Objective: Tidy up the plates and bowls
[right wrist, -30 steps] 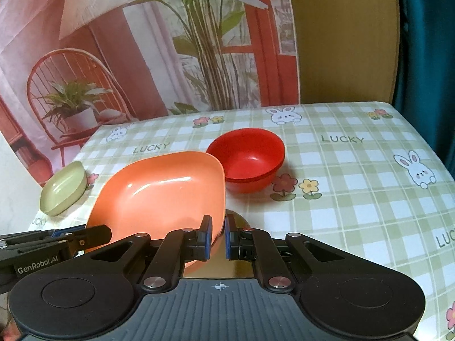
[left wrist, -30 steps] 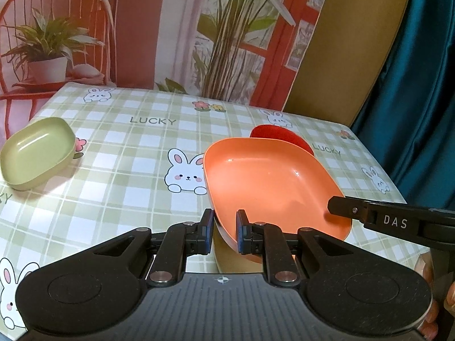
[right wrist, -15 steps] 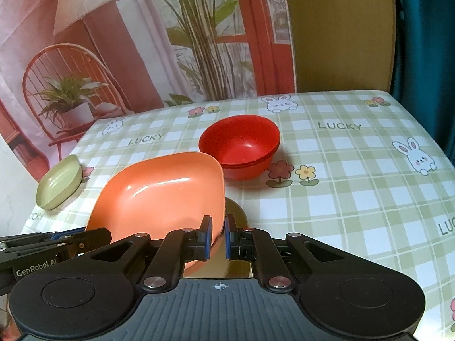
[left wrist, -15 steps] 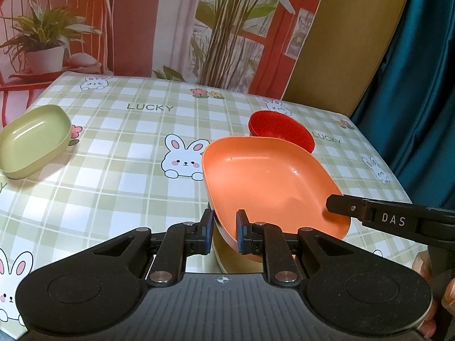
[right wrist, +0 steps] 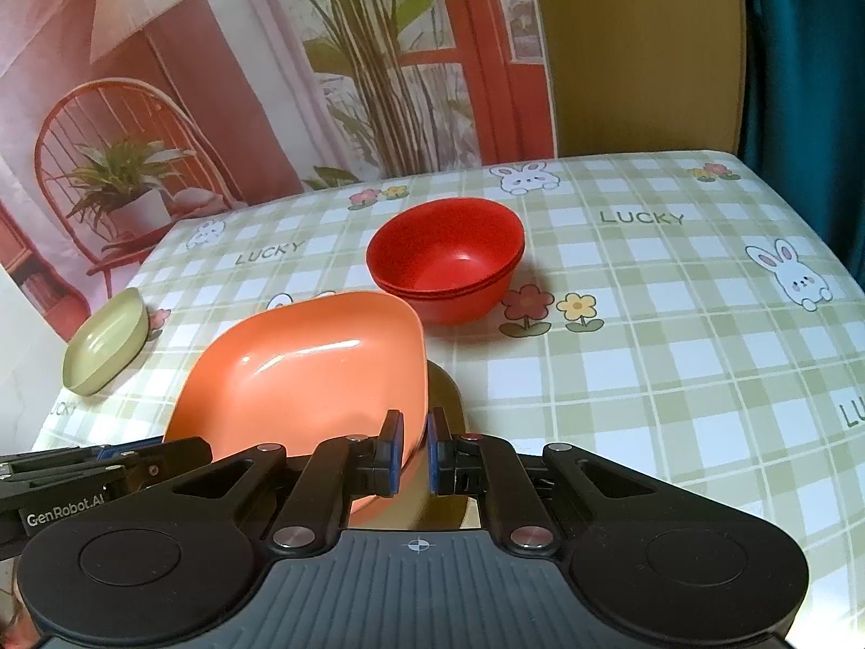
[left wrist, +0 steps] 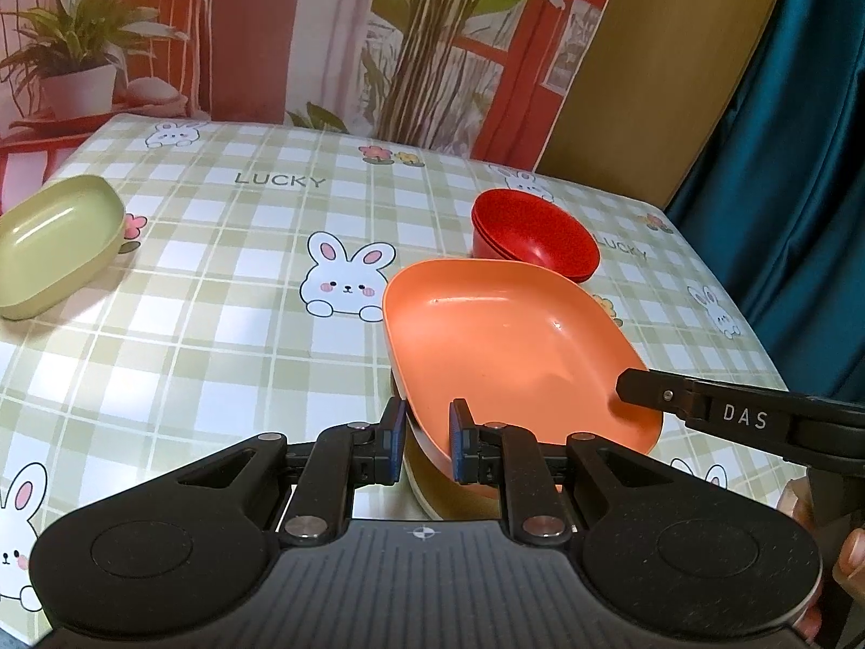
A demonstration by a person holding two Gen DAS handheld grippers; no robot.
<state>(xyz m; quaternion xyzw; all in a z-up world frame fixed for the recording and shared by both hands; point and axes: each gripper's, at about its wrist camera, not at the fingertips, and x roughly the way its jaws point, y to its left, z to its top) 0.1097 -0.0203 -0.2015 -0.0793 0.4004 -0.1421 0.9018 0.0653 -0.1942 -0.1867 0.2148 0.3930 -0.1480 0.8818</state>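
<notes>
Left gripper (left wrist: 427, 446): both pads straddle the near rim of the orange plate (left wrist: 503, 335), one inside the dish, one outside — clamped on that rim. Right gripper (right wrist: 415, 451): pads set on the plate's near right edge (right wrist: 308, 373), closed on it with a narrow gap showing between the blue pads. The plate is held from two sides and tilted, its far end higher, above the checked tablecloth (left wrist: 227, 324).

Under the plate, at 6 o'clock in both wrist views, a darker olive-brown dish (right wrist: 448, 405) lies on the cloth; only its edge shows, the rest hidden. Whether the plate touches it cannot be told.

Red bowls (right wrist: 446, 265): a nested stack, rim lines visible on the side, standing at 12 o'clock from the plate in the right wrist view and at 1 o'clock in the left wrist view (left wrist: 532, 240), just beyond the plate's far corner.

Green dish (left wrist: 54, 249): alone at 9 o'clock near the table's left edge, well apart from the others — also seen from the right wrist (right wrist: 105, 349).

The right gripper's arm, marked DAS (left wrist: 746, 416), enters the left view at 3 o'clock.
</notes>
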